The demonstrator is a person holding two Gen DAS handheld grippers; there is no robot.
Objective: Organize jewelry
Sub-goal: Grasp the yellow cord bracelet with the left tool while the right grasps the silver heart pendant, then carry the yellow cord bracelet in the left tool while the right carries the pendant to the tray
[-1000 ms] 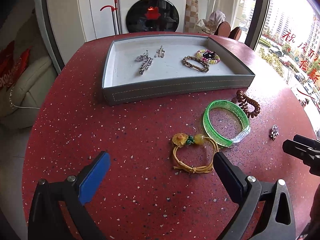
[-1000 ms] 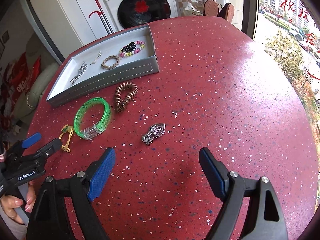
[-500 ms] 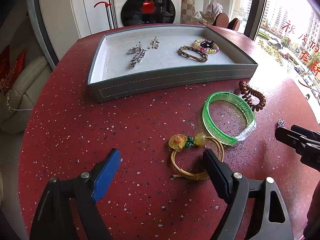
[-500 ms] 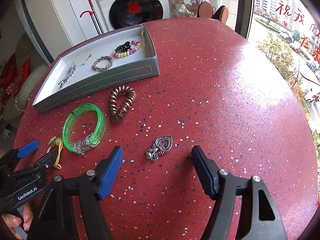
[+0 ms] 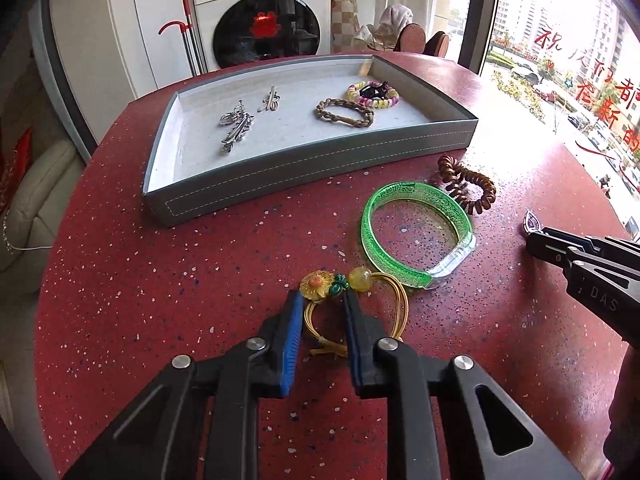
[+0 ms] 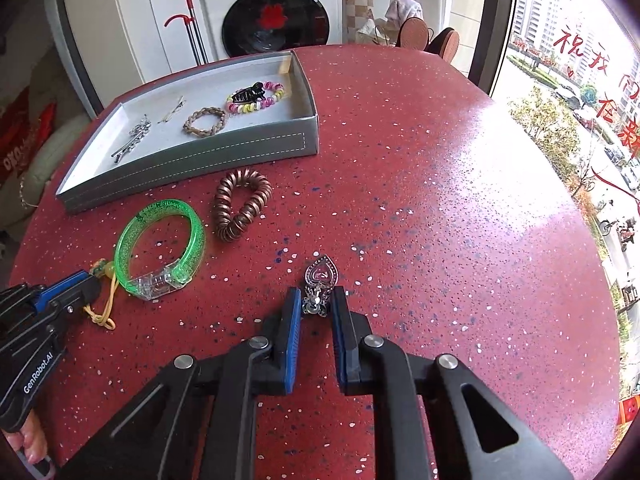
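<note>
- Here, the left tool (image 5: 320, 312) sits low on the worktop (image 5: 160, 280) with its fingers drawn close together, straddling the near side of the yellow cord bracelet (image 5: 394, 308), just behind its flower bead (image 5: 316, 285); it looks clamped on the cord, though the contact itself is hard to make out.
- The bracelet's loop runs off to the right of that tool, its far edge touching the green bangle (image 5: 416, 232).
- The right tool (image 6: 316, 304) is likewise nearly closed on the near end of the silver heart pendant (image 6: 320, 276), whose long axis points straight ahead, the heart end sticking out beyond the fingertips.
- The relation the next move turns on: the grey tray (image 5: 304, 176) lies ahead of both tools, forward and slightly left of the left one, forward and well to the left of the right one, so the left is nearer its open middle.
- Between tools and tray lie the bangle and the brown spiral hair tie (image 6: 240, 208), which a low carry would brush.
- The tray already holds silver clips (image 5: 236, 128), a braided bracelet (image 5: 344, 112) and a pastel bead bracelet (image 5: 372, 94).
- The worktop is a round red speckled slab; behind it stand a washing machine (image 5: 264, 12) and, to the right, a large window (image 6: 580, 80).
</note>
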